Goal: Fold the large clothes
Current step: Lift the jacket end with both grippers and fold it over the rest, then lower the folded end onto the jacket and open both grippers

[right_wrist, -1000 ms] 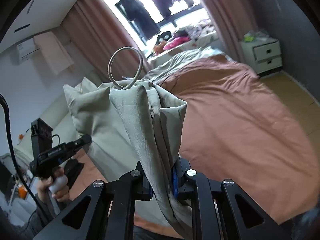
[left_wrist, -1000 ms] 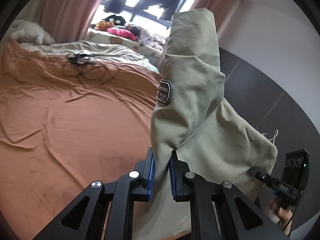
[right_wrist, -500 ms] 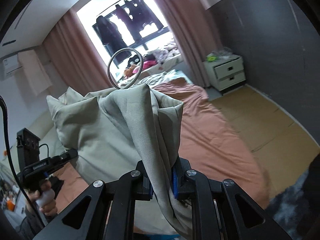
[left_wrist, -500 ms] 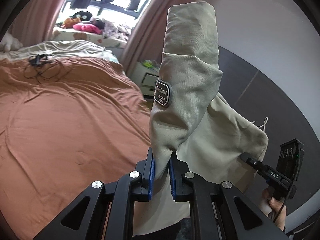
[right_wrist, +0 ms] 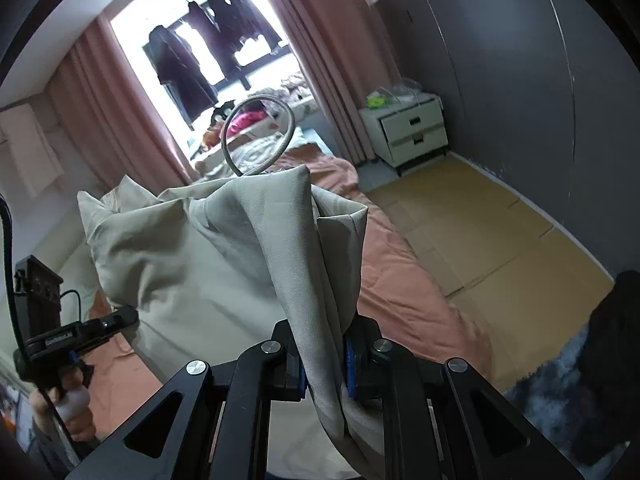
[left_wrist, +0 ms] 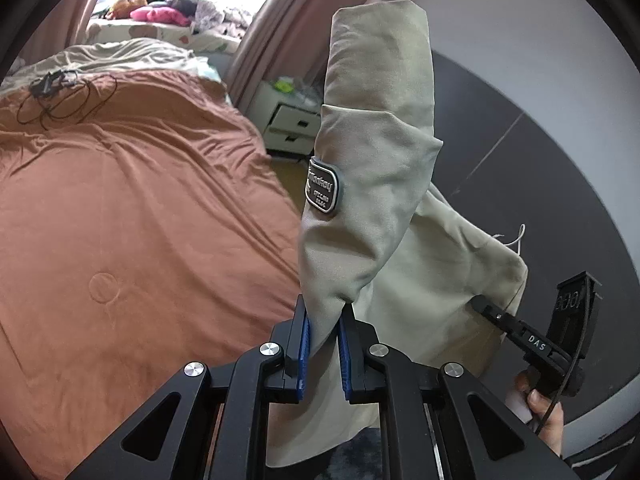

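A large pale grey-green garment [left_wrist: 372, 152] hangs in the air between both grippers, above the near corner of the bed. It bears a dark rubber badge [left_wrist: 322, 190] and a drawstring loop [right_wrist: 256, 136]. My left gripper [left_wrist: 323, 320] is shut on one bunched fold of it. In the right wrist view the same garment [right_wrist: 224, 256] rises from my right gripper [right_wrist: 326, 344], which is shut on another thick fold. Each view shows the other gripper at the cloth's far side: the right gripper [left_wrist: 528, 340] and the left gripper [right_wrist: 80, 332], each in a hand.
A bed with a rust-orange cover [left_wrist: 120, 220] lies to the left, with a tangle of black cables [left_wrist: 56, 92] on it. A white nightstand [right_wrist: 404, 128] stands by the pink curtains. Tan floor mats [right_wrist: 500, 248] and a dark rug [right_wrist: 592, 360] lie right.
Both grippers swung sideways with the garment, away from over the bed toward its side edge; the nightstand and floor have come into view. Both grips on the cloth are unchanged.
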